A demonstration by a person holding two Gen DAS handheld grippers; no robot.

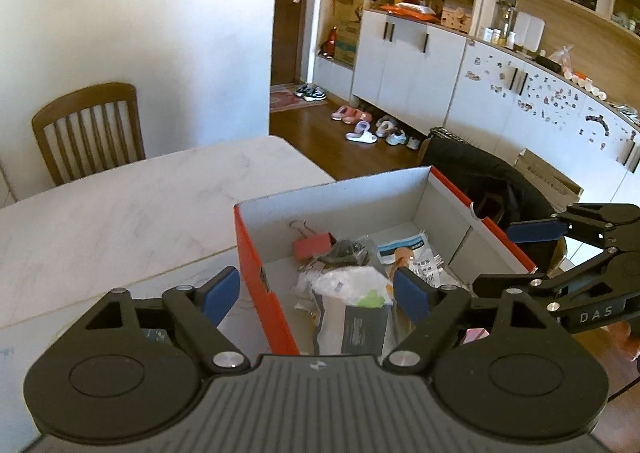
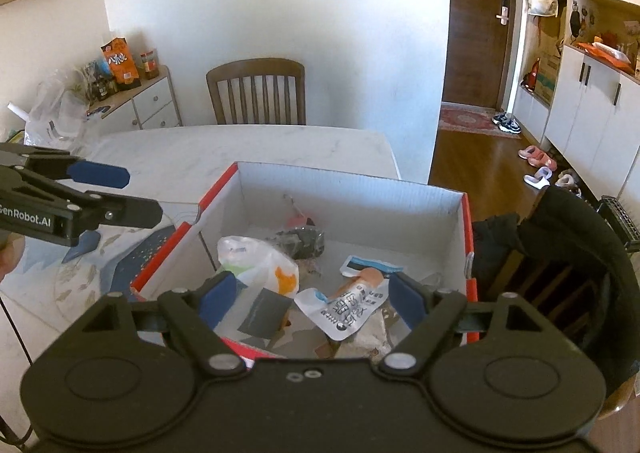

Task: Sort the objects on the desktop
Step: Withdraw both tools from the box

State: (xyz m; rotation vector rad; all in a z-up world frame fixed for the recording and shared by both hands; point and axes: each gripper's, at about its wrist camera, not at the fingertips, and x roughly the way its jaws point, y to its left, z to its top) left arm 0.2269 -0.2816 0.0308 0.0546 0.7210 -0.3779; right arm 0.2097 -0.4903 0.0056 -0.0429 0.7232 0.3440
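An open red-and-white cardboard box (image 1: 256, 253) (image 2: 348, 183) stands on the white marble table (image 1: 120, 205) (image 2: 240, 145). Inside lie a red binder clip (image 1: 314, 245), a clear plastic bag (image 2: 256, 257), a dark packet (image 2: 302, 239) and a white and orange sachet (image 2: 352, 305). My left gripper (image 1: 318, 293) is open and empty, above the box's near left wall. My right gripper (image 2: 308, 297) is open and empty, above the box's near edge. Each gripper shows in the other's view, the right (image 1: 536, 231) and the left (image 2: 98, 175).
A patterned blue mat (image 2: 100, 265) lies on the table left of the box. A wooden chair (image 2: 256, 93) stands at the far side. A chair with a dark jacket (image 2: 576, 253) is right of the box. A side cabinet with snacks (image 2: 132, 93) stands at the left.
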